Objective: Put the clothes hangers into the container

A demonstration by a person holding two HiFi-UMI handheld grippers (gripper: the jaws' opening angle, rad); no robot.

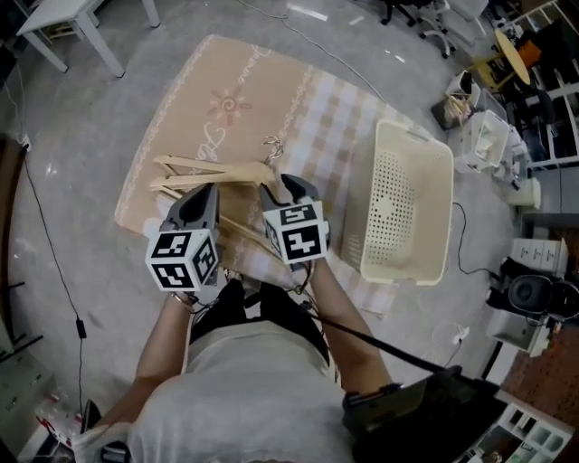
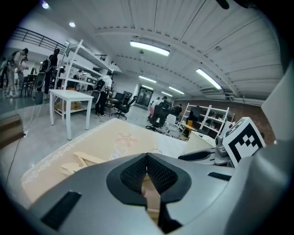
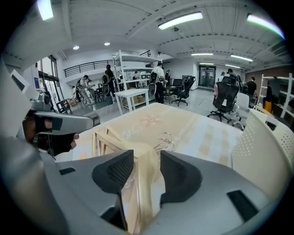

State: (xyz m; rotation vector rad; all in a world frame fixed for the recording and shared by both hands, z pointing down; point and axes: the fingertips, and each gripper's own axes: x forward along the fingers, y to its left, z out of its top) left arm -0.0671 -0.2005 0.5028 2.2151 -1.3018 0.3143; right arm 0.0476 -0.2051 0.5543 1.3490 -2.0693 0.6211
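Several wooden hangers lie stacked on a beige mat, their metal hooks pointing away from me. My left gripper is at the stack's left part. In the left gripper view its jaws meet at the tips with a strip of hanger wood caught between the pads. My right gripper is at the stack's middle. In the right gripper view it stands open astride the hanger stack, the hooks just beyond. The cream perforated basket stands empty to the right.
The mat lies on a grey concrete floor. A white table stands at the far left, and boxes and gear crowd the right side beyond the basket. A black cable runs along the floor on the left.
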